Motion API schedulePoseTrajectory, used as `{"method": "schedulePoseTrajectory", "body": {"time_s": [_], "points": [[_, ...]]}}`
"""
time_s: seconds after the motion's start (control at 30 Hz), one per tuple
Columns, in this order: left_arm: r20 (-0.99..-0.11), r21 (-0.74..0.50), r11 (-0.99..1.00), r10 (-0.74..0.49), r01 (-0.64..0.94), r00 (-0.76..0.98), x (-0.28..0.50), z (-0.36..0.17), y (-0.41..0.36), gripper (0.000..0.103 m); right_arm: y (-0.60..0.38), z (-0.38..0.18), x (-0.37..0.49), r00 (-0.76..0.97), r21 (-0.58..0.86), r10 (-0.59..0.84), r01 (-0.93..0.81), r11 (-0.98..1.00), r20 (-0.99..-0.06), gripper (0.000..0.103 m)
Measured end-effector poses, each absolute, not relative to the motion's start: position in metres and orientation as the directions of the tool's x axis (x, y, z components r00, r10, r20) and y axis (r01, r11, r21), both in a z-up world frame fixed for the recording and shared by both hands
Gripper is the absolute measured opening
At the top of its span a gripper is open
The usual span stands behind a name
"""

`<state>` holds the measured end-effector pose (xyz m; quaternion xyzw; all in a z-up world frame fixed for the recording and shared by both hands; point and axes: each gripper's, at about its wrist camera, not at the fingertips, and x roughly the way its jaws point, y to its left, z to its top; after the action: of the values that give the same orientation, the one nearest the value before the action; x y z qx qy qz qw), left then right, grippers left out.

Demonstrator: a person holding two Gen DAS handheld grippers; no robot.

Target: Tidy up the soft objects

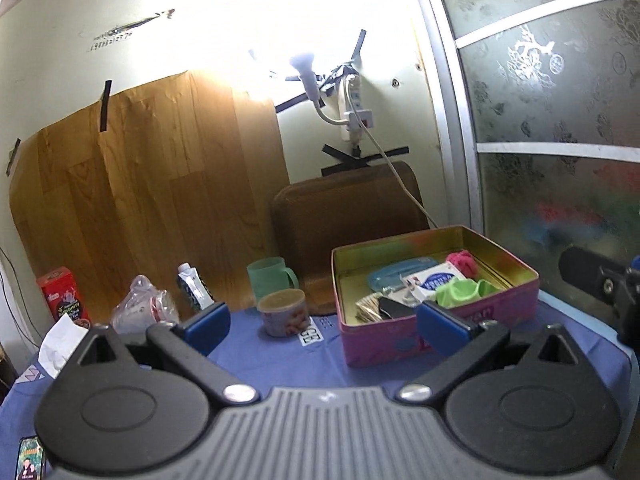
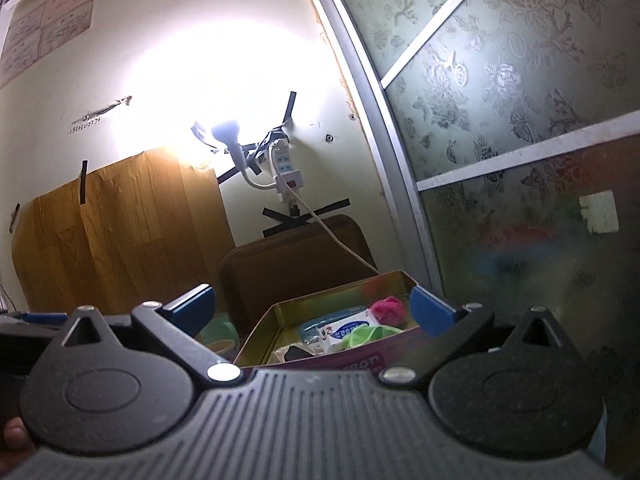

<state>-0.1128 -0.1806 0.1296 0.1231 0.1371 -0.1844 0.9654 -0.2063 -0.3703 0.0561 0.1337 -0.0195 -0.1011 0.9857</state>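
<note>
A pink tin box (image 1: 440,334) with a gold inside stands on the blue tablecloth at the right. In it lie a pink soft ball (image 1: 462,262), a green soft item (image 1: 460,292), a white and blue tissue pack (image 1: 434,280), a blue pouch (image 1: 394,274) and a dark item (image 1: 394,308). My left gripper (image 1: 324,322) is open and empty, just in front of the box. My right gripper (image 2: 310,306) is open and empty, above the box's near side (image 2: 340,360); the pink ball (image 2: 388,308), the green item (image 2: 368,334) and the tissue pack (image 2: 348,328) show between its fingers.
On the cloth (image 1: 280,364) left of the box stand a small snack tub (image 1: 283,312), a green mug (image 1: 269,276), a small carton (image 1: 194,286), a plastic bag (image 1: 144,308) and a red box (image 1: 64,298). A brown tray (image 1: 348,216) leans on the wall. A lamp (image 1: 308,70) glares above.
</note>
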Motion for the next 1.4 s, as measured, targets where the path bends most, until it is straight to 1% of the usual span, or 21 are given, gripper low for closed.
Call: {"method": "schedulePoseTrajectory", "body": {"time_s": [0.13,0.3,0.57,1.0,1.4], "points": [[-0.319,0.188,0.896,-0.331,0.401,0.888,-0.119,0.127,-0.184,0.103,-0.373,0.056,-0.21,0.977,0.28,-0.21,0.194,0.94,0.025,0.103],[-0.305,0.215,0.884,-0.343,0.415,0.888,-0.13,0.125,-0.187,0.103,-0.374,0.056,-0.214,0.975,0.292,-0.22,0.199,0.936,0.041,0.103],[-0.295,0.243,0.872,-0.352,0.426,0.888,-0.14,0.121,-0.189,0.103,-0.37,0.055,-0.215,0.975,0.286,-0.219,0.199,0.937,0.039,0.103],[-0.298,0.247,0.866,-0.359,0.435,0.885,-0.142,0.118,-0.187,0.103,-0.368,0.053,-0.214,0.977,0.278,-0.213,0.198,0.94,0.027,0.103],[-0.318,0.258,0.857,-0.36,0.445,0.877,-0.141,0.109,-0.188,0.103,-0.372,0.05,-0.209,0.979,0.277,-0.205,0.194,0.941,0.009,0.103]]}}
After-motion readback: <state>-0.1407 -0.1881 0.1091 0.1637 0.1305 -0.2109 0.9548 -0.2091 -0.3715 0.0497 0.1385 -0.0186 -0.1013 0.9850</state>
